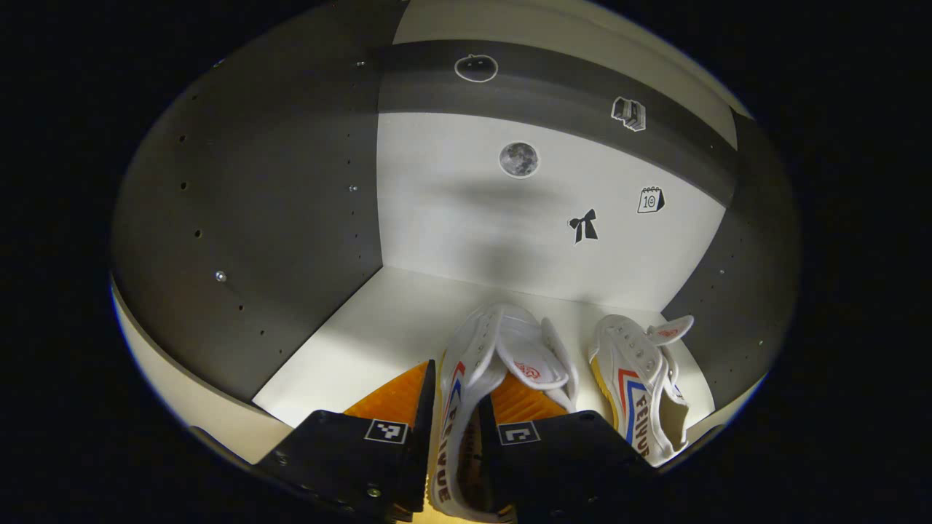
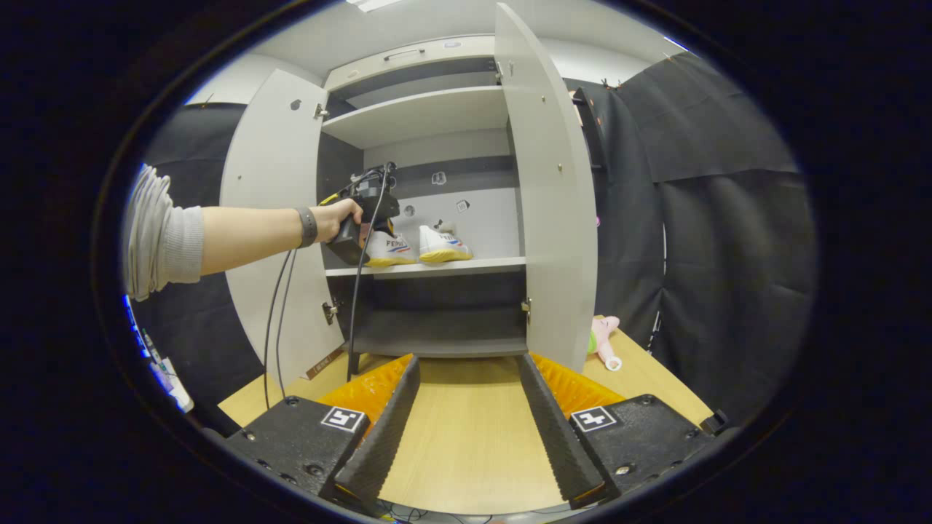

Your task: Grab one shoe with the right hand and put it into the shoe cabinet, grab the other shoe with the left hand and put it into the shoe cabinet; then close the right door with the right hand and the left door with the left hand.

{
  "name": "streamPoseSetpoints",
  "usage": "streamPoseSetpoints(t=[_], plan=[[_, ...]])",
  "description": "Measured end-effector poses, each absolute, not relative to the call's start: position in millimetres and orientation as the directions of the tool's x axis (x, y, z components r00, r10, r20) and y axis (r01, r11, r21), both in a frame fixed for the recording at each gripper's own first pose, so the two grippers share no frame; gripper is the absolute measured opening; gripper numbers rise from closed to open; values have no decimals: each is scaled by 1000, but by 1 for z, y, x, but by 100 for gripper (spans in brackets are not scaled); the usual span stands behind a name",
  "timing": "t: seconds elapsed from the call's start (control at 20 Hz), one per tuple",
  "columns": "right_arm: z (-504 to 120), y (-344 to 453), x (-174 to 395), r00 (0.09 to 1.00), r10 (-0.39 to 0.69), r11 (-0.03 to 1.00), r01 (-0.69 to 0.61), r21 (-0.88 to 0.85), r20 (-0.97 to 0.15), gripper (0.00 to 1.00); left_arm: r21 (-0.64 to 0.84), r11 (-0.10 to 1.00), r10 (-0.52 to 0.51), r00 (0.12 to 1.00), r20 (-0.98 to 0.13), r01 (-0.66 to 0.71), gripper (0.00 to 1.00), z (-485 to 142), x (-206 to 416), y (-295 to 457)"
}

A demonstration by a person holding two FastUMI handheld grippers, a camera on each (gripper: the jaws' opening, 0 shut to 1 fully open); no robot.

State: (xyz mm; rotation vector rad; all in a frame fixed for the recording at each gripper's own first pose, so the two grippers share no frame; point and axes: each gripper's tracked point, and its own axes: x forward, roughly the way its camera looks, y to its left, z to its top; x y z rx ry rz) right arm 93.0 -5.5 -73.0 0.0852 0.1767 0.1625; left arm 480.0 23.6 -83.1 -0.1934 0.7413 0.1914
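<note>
My left gripper (image 1: 457,407) is inside the shoe cabinet, shut on the side wall of a white shoe (image 1: 510,349), with one finger outside it and one in its opening. That shoe rests on the white middle shelf (image 1: 364,342). The second white shoe (image 1: 637,378) stands just to its right, near the cabinet's side wall. In the right gripper view both shoes (image 2: 389,249) (image 2: 444,244) sit side by side on this shelf, and a hand (image 2: 338,218) holds the left gripper against the nearer one. My right gripper (image 2: 468,358) hangs open and empty over the wooden table (image 2: 466,437), facing the cabinet.
Both cabinet doors stand wide open, the left door (image 2: 269,218) and the right door (image 2: 546,182). Cables (image 2: 357,306) hang from the left gripper to the table. A pink plush toy (image 2: 603,338) lies behind the right door. Stickers dot the cabinet's back wall (image 1: 451,211).
</note>
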Motion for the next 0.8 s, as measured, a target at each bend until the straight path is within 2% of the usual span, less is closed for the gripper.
streamPoseSetpoints(t=[0.05, 0.1, 0.15, 0.35, 0.45, 0.55, 0.7, 0.8], plan=[[-72, -3, 93, 971, 177, 982, -163, 96, -163, 87, -118, 967, 87, 730, -678, -225, 31, -78, 473, 23], [-71, 0, 94, 970, 184, 981, -171, 93, -160, 88, -150, 968, 50, 742, -668, -199, 52, -70, 468, 17], [-71, 3, 93, 968, 195, 979, -182, 92, -159, 88, -176, 971, 9, 760, -650, -163, 38, -60, 460, 11], [-73, 15, 86, 959, 235, 971, -223, 92, -156, 88, -149, 987, -19, 866, -499, -65, 37, -1, 417, 12], [-73, 21, 82, 955, 253, 966, -242, 88, -155, 88, -140, 990, -52, 909, -413, -7, 37, 23, 374, 3], [-70, 25, 77, 952, 269, 962, -259, 82, -148, 89, -142, 989, -86, 941, -327, 41, 37, 32, 327, -6], [-65, 29, 61, 946, 294, 955, -286, 76, -138, 89, -223, 970, -155, 960, -235, 102, 37, 33, 245, -25], [-64, 28, 50, 944, 298, 954, -292, 65, -140, 88, -222, 971, -128, 976, -176, 87, 37, 21, 201, -23]])
